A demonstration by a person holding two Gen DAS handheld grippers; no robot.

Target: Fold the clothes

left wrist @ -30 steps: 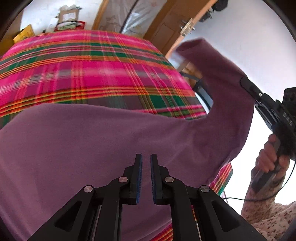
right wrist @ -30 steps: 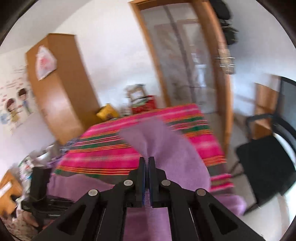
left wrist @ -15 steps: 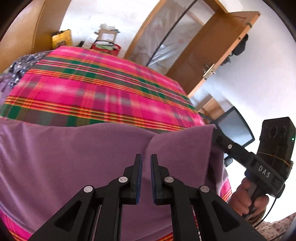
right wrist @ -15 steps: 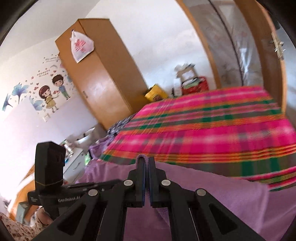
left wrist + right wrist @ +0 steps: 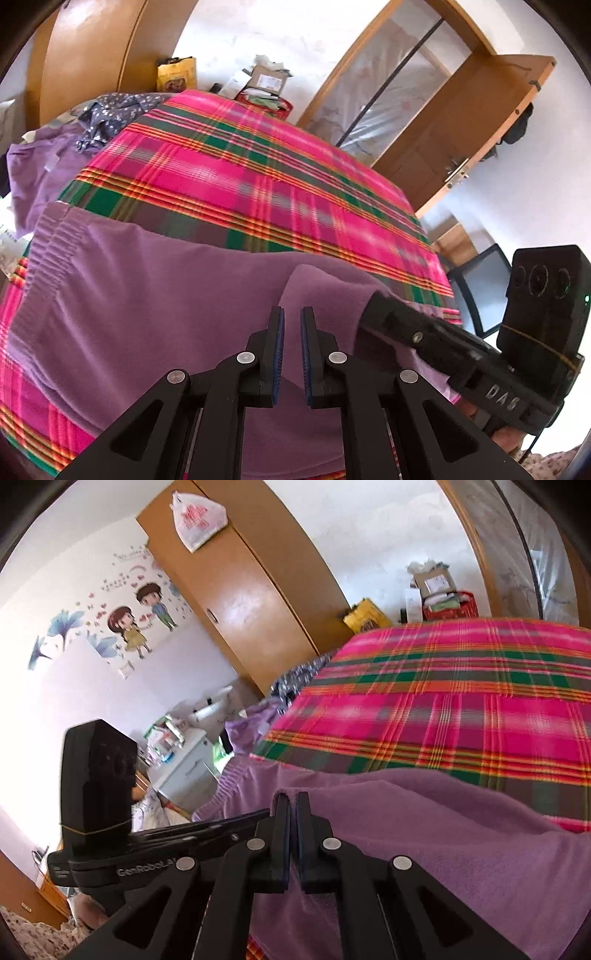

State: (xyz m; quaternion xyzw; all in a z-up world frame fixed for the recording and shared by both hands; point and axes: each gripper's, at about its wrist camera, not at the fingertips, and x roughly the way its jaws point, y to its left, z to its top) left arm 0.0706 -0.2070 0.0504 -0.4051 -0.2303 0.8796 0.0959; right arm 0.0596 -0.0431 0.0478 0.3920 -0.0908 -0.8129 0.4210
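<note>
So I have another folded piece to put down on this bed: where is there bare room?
The plaid bedspread lies bare beyond the purple garment, up to the boxes at its far end. It is crowded near both grippers and along the wardrobe-side edge, where patterned clothes are piled.

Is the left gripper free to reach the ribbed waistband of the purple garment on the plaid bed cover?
Probably yes: the left gripper is shut but holds nothing, and the ribbed waistband lies uncovered, with only flat purple garment between them.
</note>
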